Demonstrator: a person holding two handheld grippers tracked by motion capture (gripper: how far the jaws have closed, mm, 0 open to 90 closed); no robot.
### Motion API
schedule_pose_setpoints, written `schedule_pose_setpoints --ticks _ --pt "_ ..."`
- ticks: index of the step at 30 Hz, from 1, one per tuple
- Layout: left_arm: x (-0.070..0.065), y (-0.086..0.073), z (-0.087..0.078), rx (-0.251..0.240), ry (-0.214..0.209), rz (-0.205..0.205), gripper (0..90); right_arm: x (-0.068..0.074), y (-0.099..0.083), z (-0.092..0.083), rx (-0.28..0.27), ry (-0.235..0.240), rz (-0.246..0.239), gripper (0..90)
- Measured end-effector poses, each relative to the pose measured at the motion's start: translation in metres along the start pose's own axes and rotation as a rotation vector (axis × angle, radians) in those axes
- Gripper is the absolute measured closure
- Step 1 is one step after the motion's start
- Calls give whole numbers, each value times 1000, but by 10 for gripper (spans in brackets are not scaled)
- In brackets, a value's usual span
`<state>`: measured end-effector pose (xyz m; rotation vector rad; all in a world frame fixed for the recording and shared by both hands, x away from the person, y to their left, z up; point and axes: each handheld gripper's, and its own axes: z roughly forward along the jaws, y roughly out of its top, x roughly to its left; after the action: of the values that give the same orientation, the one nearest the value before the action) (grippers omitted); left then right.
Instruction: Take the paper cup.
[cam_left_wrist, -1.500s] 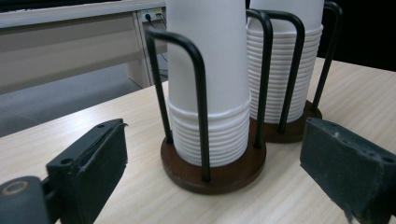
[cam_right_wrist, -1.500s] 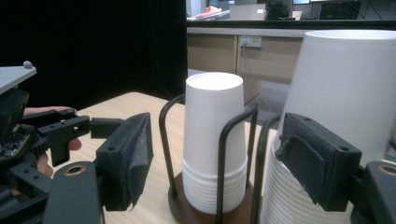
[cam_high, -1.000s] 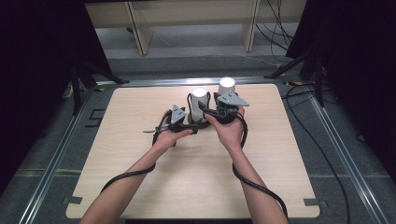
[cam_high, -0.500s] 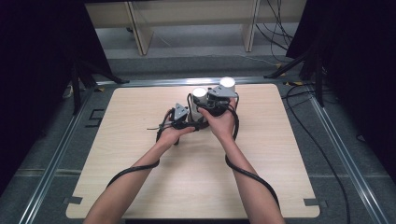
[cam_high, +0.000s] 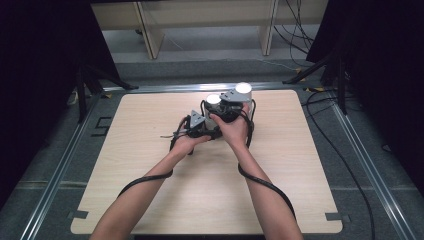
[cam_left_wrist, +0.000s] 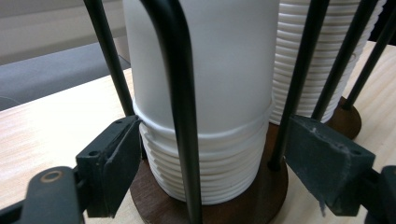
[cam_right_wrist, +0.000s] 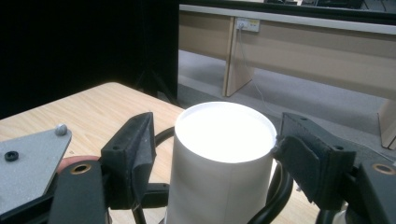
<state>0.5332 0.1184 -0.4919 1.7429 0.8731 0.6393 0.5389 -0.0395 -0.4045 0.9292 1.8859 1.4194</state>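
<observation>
two stacks of white paper cups (cam_high: 214, 101) standing upside down in black wire racks (cam_left_wrist: 180, 93) on round wooden bases (cam_left_wrist: 261, 196), near the far edge of the table (cam_high: 150, 190). left gripper (cam_left_wrist: 210, 163) low at the nearer stack, jaws just closing around the ribbed rims (cam_left_wrist: 210, 172) and the rack's wires, pads not yet pressing; likely there to pin the lower cups down. right gripper (cam_right_wrist: 212, 149) up at the top cup (cam_right_wrist: 224, 135), jaws also just closing, right pad touching the rim, left pad just beside it; probably set to lift that one cup free.
</observation>
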Motion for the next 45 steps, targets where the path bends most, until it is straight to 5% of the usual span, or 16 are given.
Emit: schedule_pose_setpoints --ticks 1,10,12,16,28,37,40,45 --pt "1 0 1 2 0 -6 197 2 0 1 4 0 26 286" --pt "3 0 2 -1 -3 -30 235 1 1 8 2 -7 0 284" --pt "3 1 2 5 4 -24 237 4 1 9 20 -3 26 282" --pt "3 1 4 13 7 -23 250 2 1 12 15 -13 -8 283" --pt "3 1 3 37 4 8 252 2 0 17 30 -13 1 299" --pt "3 1 3 40 8 20 252 1 0 16 7 -17 38 353" --pt "3 1 3 41 11 18 252 0 3 16 -17 -20 6 354" --pt "3 1 3 40 8 23 253 1 8 12 -20 -11 24 356"
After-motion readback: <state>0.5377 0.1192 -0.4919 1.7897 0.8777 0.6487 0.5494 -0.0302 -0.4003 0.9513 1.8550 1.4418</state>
